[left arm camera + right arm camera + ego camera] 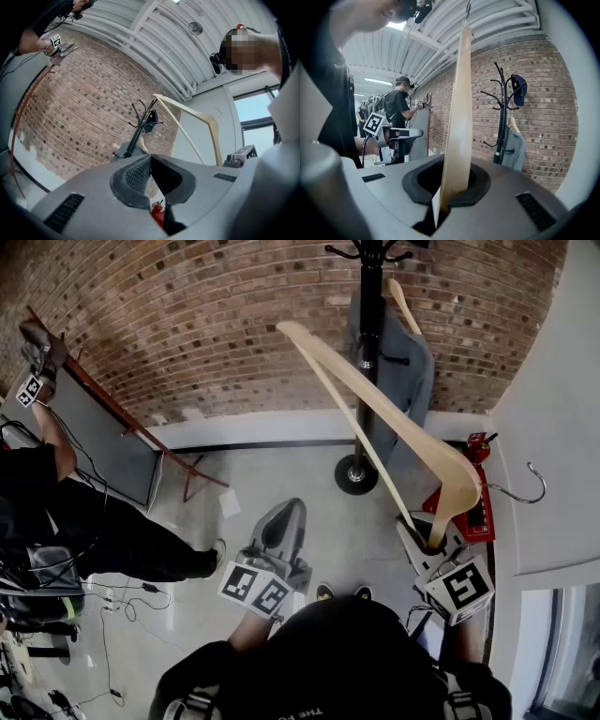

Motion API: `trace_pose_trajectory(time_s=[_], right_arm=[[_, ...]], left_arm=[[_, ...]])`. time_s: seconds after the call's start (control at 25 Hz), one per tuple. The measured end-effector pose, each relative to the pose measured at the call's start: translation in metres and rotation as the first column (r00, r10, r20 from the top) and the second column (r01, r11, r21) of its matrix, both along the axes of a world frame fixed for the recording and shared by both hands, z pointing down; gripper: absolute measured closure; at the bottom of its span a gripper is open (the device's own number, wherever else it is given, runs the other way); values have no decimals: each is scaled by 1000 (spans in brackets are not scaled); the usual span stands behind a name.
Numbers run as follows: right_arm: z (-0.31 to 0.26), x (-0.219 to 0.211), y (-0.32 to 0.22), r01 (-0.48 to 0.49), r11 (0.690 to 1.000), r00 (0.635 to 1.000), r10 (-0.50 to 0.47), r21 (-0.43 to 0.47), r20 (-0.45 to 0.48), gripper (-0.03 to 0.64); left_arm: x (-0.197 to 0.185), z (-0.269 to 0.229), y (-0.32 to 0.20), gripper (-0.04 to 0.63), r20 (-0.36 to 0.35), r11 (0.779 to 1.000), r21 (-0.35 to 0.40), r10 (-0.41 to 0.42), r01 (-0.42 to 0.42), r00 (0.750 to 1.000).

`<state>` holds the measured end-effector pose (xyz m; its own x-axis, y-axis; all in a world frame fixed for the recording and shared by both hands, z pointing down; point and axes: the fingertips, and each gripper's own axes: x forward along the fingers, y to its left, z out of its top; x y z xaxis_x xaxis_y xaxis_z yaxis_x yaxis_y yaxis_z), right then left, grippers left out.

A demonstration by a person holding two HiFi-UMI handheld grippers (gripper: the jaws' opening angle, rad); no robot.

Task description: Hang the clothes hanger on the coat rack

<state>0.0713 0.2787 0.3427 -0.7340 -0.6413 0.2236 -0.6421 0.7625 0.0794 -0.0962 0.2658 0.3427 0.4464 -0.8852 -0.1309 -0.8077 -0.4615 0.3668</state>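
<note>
This is the carry part, nothing's hung yet. The right gripper (pixel 433 542) sits at the lower right of the head view with its fingers clenched on 1 end of the wooden hanger (pixel 394 418). In the right gripper view the hanger (pixel 457 117) is wedged right between the pads and rises straight up the middle of the frame. In the head view the rest of it slants up and to the left. Its metal hook (pixel 525 488) pokes out toward the right edge, touching nothing, on the side away from the rack.

The left gripper (pixel 284 517) is low centre. Its own view shows the fingers (pixel 136 176) pressed together with nothing between them, so it's just along for the ride.

The coat rack (pixel 370 362) stands top centre against the brick wall. Going by the right gripper view, it's well apart from the hanger. It already carries a grey top (pixel 417 371) on another hanger, plus a dark cap (pixel 518 89) on an upper peg.

My guess for the next move: step in closer, lift the hanger to peg height, and turn the wrist so the hook faces a free peg. With the grip at the very end, the hook sits far from the hand and will probably swing wide, so slow and steady.
</note>
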Motion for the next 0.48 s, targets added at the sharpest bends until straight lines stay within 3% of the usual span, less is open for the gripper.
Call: trace_pose_trajectory(time_s=[0.48], right_arm=[[0,-3,-4,6,1000,1000,-6,9,22,588]], left_arm=[[-1,1,-6,574,-3,1000,8,3,-3,1000]])
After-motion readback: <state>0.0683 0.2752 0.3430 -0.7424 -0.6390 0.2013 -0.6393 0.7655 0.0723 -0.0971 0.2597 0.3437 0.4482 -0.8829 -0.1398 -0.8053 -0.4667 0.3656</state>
